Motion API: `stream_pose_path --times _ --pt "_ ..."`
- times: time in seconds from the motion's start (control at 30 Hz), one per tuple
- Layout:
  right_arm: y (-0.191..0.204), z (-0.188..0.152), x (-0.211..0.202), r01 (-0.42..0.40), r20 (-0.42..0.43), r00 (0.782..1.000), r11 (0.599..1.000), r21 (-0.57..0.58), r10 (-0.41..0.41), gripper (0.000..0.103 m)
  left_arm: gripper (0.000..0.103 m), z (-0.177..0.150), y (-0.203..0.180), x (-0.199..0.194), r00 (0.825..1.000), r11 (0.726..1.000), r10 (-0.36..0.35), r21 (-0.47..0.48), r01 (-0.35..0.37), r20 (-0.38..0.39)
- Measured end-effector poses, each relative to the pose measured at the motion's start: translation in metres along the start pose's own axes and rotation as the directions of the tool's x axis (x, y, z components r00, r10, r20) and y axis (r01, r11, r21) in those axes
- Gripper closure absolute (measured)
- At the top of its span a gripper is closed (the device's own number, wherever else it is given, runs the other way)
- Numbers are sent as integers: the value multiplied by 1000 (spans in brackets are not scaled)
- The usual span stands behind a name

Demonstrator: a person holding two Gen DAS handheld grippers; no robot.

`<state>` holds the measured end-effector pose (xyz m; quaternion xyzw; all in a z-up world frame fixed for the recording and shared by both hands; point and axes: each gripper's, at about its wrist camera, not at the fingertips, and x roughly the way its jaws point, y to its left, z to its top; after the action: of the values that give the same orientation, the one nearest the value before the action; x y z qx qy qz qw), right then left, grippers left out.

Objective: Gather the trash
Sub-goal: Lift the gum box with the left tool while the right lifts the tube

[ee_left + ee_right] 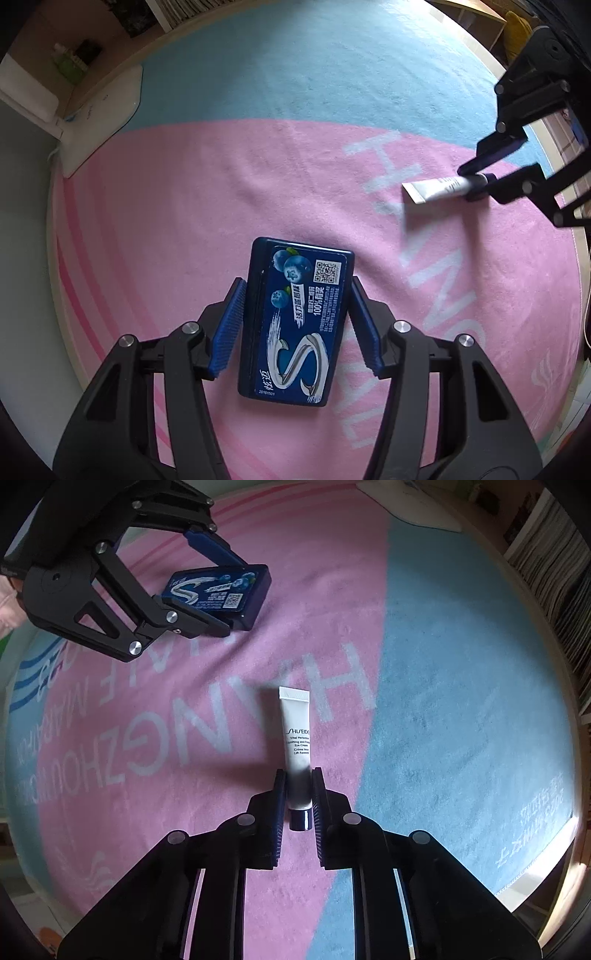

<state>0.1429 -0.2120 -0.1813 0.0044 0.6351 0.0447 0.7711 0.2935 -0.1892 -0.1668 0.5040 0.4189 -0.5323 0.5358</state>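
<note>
A flat, rectangular blue tin (295,325) with rounded corners lies on the pink half of a fuzzy rug (184,192), its glossy lid printed with blueberries, a silver S-shaped swirl, a QR code and Chinese lettering. The left tongs (295,325) straddle it from above: the ribbed blue pads (227,328) stand along both long sides of the tin, about touching on the right and with a thin gap on the left, so a firm clamp cannot be confirmed. Well apart from it, on the same pink area near white block lettering woven into the pile, lies a small white squeeze tube (297,746) with a crimped flat end, a dark cap (300,819) and fine printed text naming an eye cream. The right tongs (299,801) are clamped together on the tube's lower end just above the cap, their dark ribbed pads pressing both sides. The rug is soft and short-napped, split into a pink field with darker pink stripes and a light blue field. Beyond its edge a white board (99,122) lies on the pale floor, and shelves packed with upright spines (554,554) stand along the wall.
</note>
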Motion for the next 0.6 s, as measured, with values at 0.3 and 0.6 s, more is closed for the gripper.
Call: stream_pose_path --times 0.3,0.6 --pt "-12 -24 -23 -34 14 999 999 3 34 89 52 9 -21 -22 999 999 45 -16 -45 -6" --pt "-43 -63 -58 -55 57 997 998 30 53 89 52 35 -55 -46 996 996 85 -28 -85 1"
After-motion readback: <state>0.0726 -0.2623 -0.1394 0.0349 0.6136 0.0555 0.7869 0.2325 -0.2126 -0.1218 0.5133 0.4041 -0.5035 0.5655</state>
